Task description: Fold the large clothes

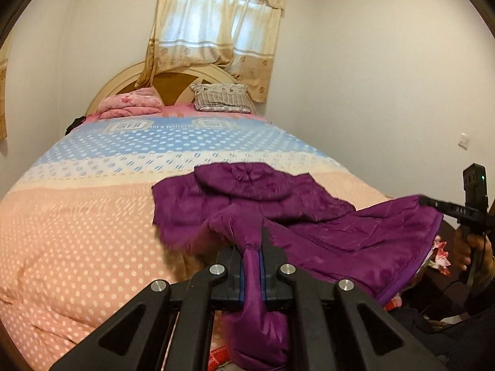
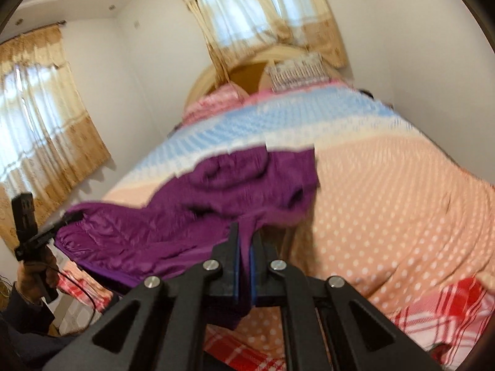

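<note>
A large purple padded jacket [image 1: 263,191] lies on the near part of the bed, its hood toward the headboard. In the left wrist view my left gripper [image 1: 252,244] is shut on a bunched edge of the jacket, which is lifted off the bed. At the right of that view my right gripper [image 1: 428,201], held in a hand, pinches the jacket's other near corner. The right wrist view is blurred. It shows my right gripper [image 2: 246,241] shut on the purple jacket [image 2: 247,179], with my left gripper [image 2: 71,217] at the far left on the raised corner.
The bed [image 1: 77,216] has a peach, white and blue dotted cover. A folded pink blanket [image 1: 130,105] and a patterned pillow [image 1: 221,97] lie by the headboard. Red plaid cloth [image 2: 448,309] hangs at the bed's near edge. White walls and curtained windows [image 1: 216,31] surround the bed.
</note>
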`<state>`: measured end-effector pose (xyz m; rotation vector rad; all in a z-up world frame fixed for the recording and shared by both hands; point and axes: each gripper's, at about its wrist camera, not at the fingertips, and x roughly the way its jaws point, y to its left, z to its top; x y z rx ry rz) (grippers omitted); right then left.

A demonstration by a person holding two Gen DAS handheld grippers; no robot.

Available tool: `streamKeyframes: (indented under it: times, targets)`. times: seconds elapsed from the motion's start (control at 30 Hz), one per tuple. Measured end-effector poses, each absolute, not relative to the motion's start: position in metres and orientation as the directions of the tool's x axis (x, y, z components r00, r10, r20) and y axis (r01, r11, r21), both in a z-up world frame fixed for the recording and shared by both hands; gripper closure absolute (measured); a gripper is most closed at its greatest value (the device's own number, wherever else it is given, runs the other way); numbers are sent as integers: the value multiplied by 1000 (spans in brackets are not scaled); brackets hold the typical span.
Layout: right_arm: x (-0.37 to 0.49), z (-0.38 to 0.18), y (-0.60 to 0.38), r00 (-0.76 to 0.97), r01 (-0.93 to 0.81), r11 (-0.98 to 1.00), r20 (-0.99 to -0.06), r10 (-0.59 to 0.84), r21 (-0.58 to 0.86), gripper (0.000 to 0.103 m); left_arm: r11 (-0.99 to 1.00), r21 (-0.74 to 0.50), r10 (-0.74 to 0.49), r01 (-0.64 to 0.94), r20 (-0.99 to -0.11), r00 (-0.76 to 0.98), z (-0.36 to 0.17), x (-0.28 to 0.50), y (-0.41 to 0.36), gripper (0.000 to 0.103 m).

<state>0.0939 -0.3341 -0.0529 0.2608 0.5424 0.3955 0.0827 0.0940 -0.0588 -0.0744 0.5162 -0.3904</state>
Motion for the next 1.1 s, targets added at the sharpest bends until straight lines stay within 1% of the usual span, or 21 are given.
streamKeyframes:
  times: [0.1,0.2,0.23,0.33,0.47,0.6,0.7,0.8,0.83,0.9,0.93,1.03,1.1]
  targets:
    - [134,-45,-331,800,-303,896,-424,424,324,97,938,-122,-343,326,-476,810,-63,123,95,98]
    - [198,-47,-325,800,-296,899,-430,418,324,97,944,-124,-327,306,-478,815,-69,175,101,98]
    - [227,-51,-321,794,-285,903,-448,410,322,97,947,-130,-321,295,-479,817,-72,194,104,98]
    - [277,-62,-318,791,-250,914,-477,382,318,97,953,-139,-304,271,-498,812,-82,240,110,98]
    - [313,-81,-323,786,-207,926,-509,350,317,97,960,-132,-278,245,-518,809,-100,284,112,97]
    - [344,-95,-324,780,-168,935,-538,320,313,97,967,-155,-255,203,-537,804,-120,318,116,91]
    - [372,-105,-318,780,-133,942,-554,291,308,97,970,-193,-232,147,-565,792,-134,348,118,84]
    - [397,-115,-315,781,-101,946,-564,267,308,97,971,-220,-209,97,-569,796,-138,361,118,73]
    - [404,-118,-314,782,-95,949,-568,259,302,97,971,-226,-197,77,-575,794,-139,365,120,67]
    - [415,-124,-312,775,-88,951,-579,253,296,97,971,-235,-180,50,-574,798,-140,368,123,63]
    - [420,-128,-311,770,-90,949,-584,258,301,96,969,-244,-173,36,-572,801,-140,368,126,59]
    - [429,-136,-310,762,-94,947,-590,266,306,96,967,-254,-160,13,-569,806,-142,368,130,55]
    - [434,-143,-312,752,-87,939,-596,281,334,95,962,-274,-162,4,-556,815,-143,367,135,52]
